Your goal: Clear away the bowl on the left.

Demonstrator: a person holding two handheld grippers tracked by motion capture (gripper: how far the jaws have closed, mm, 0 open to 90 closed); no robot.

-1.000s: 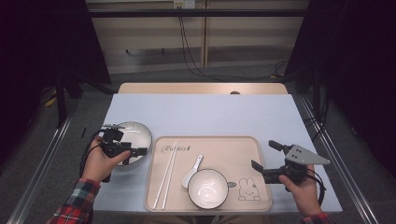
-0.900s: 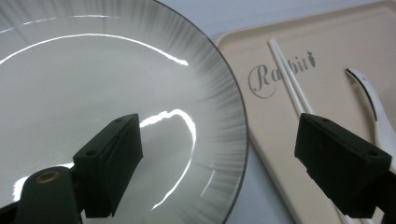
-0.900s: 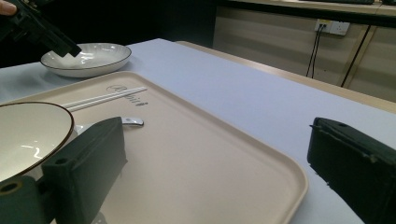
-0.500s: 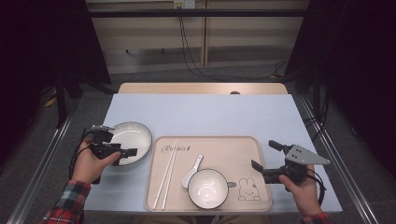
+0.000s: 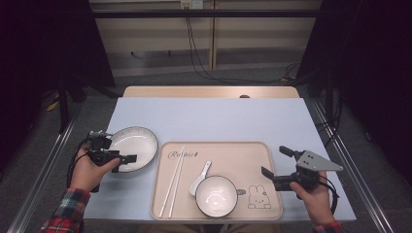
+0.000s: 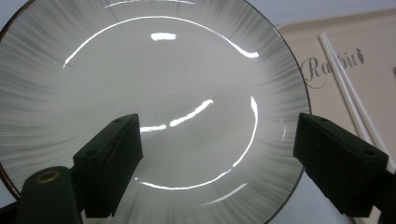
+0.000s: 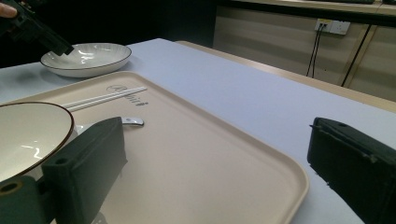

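Beige plastic forms the tray (image 5: 218,150) on our counter (image 5: 214,116); it holds white chopsticks (image 5: 172,180), a white spoon (image 5: 199,178) and an empty dark-rimmed bowl (image 5: 216,196). Just left of the tray, on the counter itself, sits our empty grey-streaked plate (image 5: 132,147). We hold the left gripper (image 5: 127,158) low over the plate's near side, fingers spread wide and grasping nothing; in the left gripper view the plate's edges are cut off. Our right gripper (image 5: 274,160) hovers at the tray's right edge, its fingers likewise released. The printed word beside the chopsticks is too small to read.
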